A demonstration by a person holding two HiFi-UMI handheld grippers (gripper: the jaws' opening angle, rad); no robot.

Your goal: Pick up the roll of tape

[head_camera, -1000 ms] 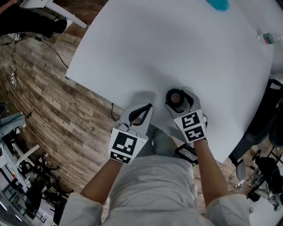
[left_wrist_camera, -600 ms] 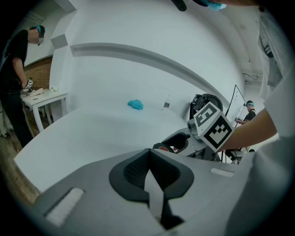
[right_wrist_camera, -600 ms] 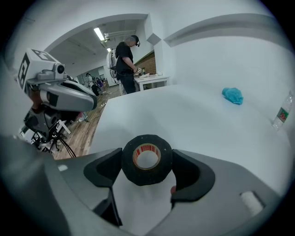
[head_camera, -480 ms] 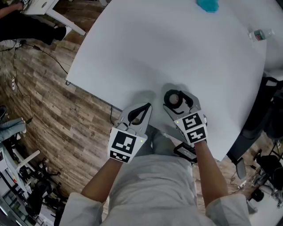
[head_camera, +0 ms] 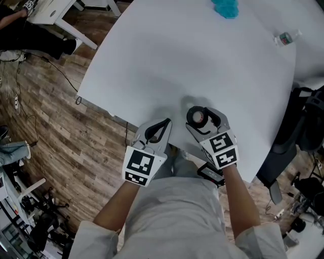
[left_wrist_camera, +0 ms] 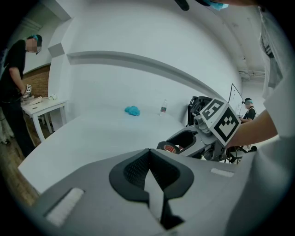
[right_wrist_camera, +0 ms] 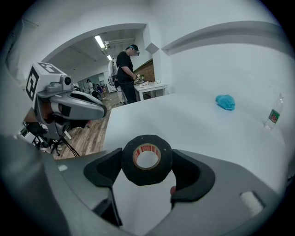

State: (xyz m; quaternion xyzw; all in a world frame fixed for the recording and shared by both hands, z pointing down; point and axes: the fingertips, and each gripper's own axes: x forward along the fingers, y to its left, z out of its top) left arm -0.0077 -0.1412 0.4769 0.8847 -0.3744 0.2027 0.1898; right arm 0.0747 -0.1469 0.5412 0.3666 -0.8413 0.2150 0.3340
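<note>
A black roll of tape with a red-and-white core sits between the jaws of my right gripper, near the front edge of the white table. In the right gripper view both black pads press the tape roll's sides, its hole facing the camera, and my right gripper is shut on it. A soft shadow lies on the table just beyond the roll. My left gripper hangs to the left at the table's edge, shut and holding nothing; its jaws meet.
A blue cloth and a small plastic bottle lie at the table's far side. A black chair stands off the right edge. Wooden floor lies to the left, where a person stands at a white desk.
My right gripper, with the tape in it, has shifted slightly left and farther over the table. The left gripper has hardly moved.
</note>
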